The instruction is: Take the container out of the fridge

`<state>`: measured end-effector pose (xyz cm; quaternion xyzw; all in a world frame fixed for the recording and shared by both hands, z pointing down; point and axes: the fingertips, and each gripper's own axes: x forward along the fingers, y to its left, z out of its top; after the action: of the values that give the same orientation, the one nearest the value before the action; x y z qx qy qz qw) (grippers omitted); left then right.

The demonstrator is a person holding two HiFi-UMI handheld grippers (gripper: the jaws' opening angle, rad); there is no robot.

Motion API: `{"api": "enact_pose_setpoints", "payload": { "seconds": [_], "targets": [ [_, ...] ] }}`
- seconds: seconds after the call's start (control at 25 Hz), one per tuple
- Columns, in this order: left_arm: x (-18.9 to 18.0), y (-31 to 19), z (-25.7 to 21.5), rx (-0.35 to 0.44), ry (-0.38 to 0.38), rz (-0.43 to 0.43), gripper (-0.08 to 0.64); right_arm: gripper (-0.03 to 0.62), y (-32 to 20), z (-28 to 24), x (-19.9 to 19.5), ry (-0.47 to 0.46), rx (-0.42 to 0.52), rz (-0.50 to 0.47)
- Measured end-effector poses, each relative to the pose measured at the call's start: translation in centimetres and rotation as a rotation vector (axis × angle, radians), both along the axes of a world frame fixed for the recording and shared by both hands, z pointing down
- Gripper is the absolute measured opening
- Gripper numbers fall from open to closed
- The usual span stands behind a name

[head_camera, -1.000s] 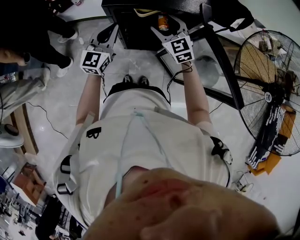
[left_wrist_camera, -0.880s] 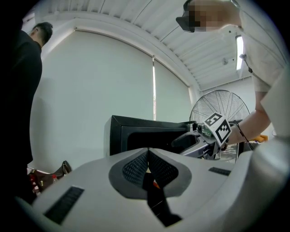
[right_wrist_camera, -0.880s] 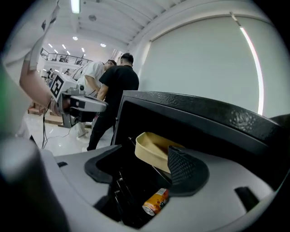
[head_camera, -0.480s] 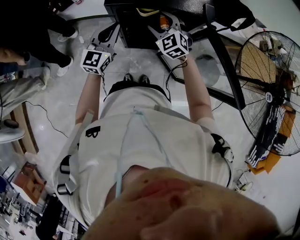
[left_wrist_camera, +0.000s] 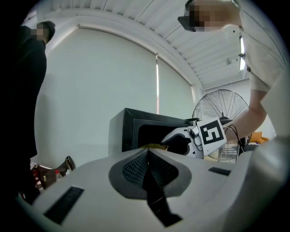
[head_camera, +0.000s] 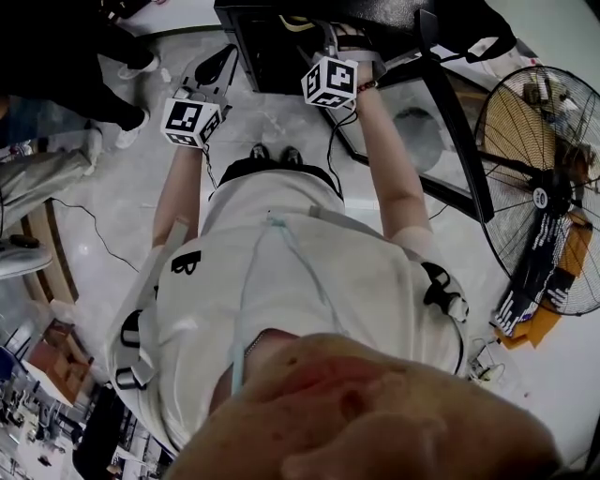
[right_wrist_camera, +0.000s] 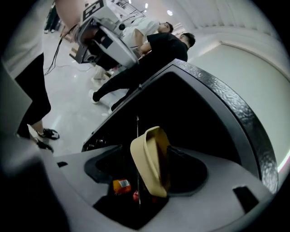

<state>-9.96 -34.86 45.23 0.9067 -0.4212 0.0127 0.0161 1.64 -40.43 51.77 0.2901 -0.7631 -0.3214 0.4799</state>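
Note:
A beige container (right_wrist_camera: 151,159) stands tilted on its side in the open black fridge (head_camera: 267,52). In the right gripper view, its rim sits between the jaws. My right gripper (right_wrist_camera: 147,165) reaches into the fridge and stands open around the container, the right pad close to it and a wide gap on the left. A yellow rim of the container (head_camera: 296,21) shows in the head view. My left gripper (head_camera: 217,67) hangs outside the fridge's left corner; its pads (left_wrist_camera: 147,168) meet, shut on nothing.
A small orange can (right_wrist_camera: 121,186) lies deeper in the fridge. The fridge's glass door (head_camera: 412,122) swings open to the right. A large standing fan (head_camera: 548,187) is at the far right. People stand at the left (head_camera: 56,56). A cable (head_camera: 89,234) crosses the floor.
My right gripper has moved forward and leftward into the fridge opening, its marker cube turning. The left gripper has held still.

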Motion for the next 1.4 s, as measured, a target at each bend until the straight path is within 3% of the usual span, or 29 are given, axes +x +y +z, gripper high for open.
{"api": "enact_pose_setpoints", "payload": {
  "seconds": [0.2,0.52,0.72,0.84,0.96,1.4],
  "targets": [
    [-0.9,-0.3,0.2,-0.004,0.009,-0.020,0.009,0.312,-1.0,2.2,0.0,0.206,0.052,-0.038],
    [-3.1,-0.7,0.0,-0.003,0.015,-0.069,0.009,0.311,-2.8,3.4,0.8,0.399,0.207,-0.046],
    [-4.0,-1.3,-0.4,0.001,0.022,-0.093,0.009,0.299,-3.5,3.8,0.7,0.376,0.292,-0.050],
    [-3.7,-1.4,-0.3,-0.001,0.028,-0.090,0.009,0.228,-3.6,4.0,1.0,0.398,0.361,-0.063],
    [-3.6,-1.4,-0.4,-0.004,0.029,-0.086,0.009,0.200,-3.4,3.8,1.2,0.409,0.407,-0.055],
    [-2.3,-1.5,-0.1,-0.010,0.032,-0.069,0.009,0.163,-1.1,2.3,1.4,0.377,0.398,-0.080]
  ]
}}
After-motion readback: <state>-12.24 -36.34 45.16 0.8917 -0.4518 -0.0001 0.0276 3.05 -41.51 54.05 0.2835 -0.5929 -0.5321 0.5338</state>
